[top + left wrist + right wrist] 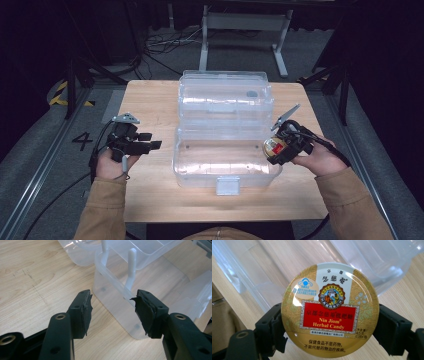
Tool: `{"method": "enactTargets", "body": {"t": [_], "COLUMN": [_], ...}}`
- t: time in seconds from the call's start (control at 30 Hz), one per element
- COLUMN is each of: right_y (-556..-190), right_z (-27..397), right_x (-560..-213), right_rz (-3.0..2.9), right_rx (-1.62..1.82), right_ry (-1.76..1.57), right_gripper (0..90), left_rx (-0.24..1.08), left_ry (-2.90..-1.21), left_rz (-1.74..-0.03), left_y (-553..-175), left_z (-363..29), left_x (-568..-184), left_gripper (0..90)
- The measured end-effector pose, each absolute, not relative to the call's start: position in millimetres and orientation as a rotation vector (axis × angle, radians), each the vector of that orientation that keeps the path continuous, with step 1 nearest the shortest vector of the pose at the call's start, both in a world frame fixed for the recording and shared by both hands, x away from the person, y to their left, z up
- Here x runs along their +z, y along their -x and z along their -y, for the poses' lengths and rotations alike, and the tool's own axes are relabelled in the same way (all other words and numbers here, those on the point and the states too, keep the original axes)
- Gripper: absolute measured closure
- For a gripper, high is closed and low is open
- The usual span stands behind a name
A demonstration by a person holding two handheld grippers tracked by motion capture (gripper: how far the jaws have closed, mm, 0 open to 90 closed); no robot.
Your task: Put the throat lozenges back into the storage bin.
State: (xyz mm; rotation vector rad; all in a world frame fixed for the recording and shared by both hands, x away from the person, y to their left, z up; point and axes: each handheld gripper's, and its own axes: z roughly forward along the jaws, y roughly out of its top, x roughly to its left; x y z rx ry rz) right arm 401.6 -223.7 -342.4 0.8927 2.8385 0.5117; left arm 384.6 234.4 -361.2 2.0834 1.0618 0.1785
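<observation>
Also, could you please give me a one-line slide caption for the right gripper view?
Right gripper clamps a round Nin Jiom Herbal Candy tin above the open clear plastic box on the wooden table.

A light wooden table (150, 100) is seen at the centre of the frame, its grain pale and evenly lit from above. Grey carpeted floor (45, 135) is spread around it, and a dark number 4 (82, 140) is marked on it at the left. Yellow-and-black hazard tape (61, 95) is laid at the upper left (partly hidden by a black stand leg (71, 85)). Loose black cables (165, 45) are strewn across the floor at the upper centre, beside a grey metal frame (245, 30) on two feet. The upper corners are left in deep shadow.
</observation>
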Motion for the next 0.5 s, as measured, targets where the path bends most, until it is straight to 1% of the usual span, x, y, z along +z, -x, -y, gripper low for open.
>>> {"method": "enactTargets", "body": {"t": [0.5], "right_y": [-404.6], "right_z": [204.2], "right_x": [-355.3], "right_rz": [-2.878], "right_rx": [0.505], "right_ry": [-0.861], "right_gripper": [20.5], "left_rx": [0.178], "left_ry": [-2.086], "left_rz": [-1.064], "left_y": [-385.0], "left_z": [-234.5], "left_x": [-362.0], "left_gripper": [47.0]}}
